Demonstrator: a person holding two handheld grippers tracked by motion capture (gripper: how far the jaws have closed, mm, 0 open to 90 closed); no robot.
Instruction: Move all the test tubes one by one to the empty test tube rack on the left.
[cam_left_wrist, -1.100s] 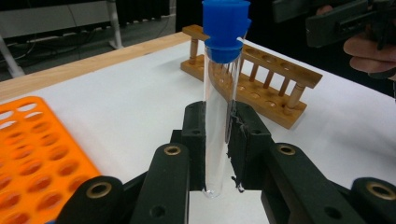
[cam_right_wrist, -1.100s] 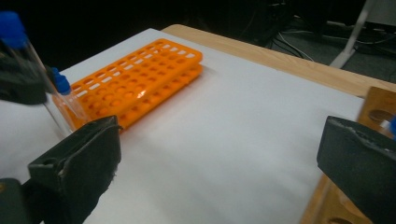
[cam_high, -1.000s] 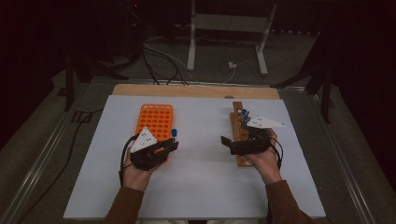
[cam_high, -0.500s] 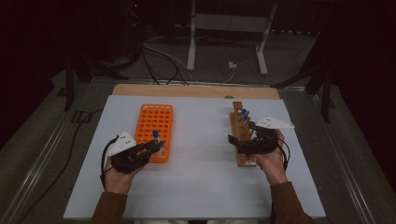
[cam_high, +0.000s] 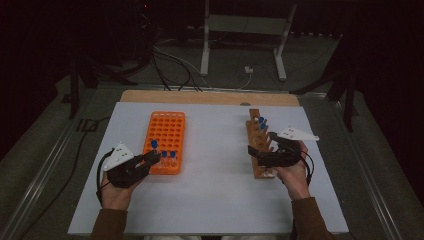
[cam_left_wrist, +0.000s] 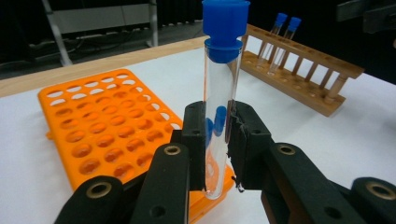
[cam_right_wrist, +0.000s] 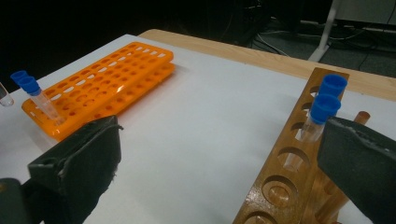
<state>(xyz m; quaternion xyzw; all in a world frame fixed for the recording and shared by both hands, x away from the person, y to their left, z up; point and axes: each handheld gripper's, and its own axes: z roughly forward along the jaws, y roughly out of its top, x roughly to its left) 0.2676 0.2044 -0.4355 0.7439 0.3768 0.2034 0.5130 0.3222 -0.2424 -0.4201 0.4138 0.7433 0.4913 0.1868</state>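
Left claw (cam_left_wrist: 217, 144) clamping upright tube (cam_left_wrist: 222, 107), right claw (cam_right_wrist: 219, 154) spread beside wooden rack (cam_right_wrist: 299, 154)

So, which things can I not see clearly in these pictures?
- The bottom of the test tube in the left gripper, left gripper view: the jaws and the orange rack edge cover it, so whether it sits in a hole is unclear.
- The tubes in the wooden rack, high view: too small to count surely.
- The near end of the wooden rack, right gripper view: cut off by the bottom edge and one jaw of the right gripper.
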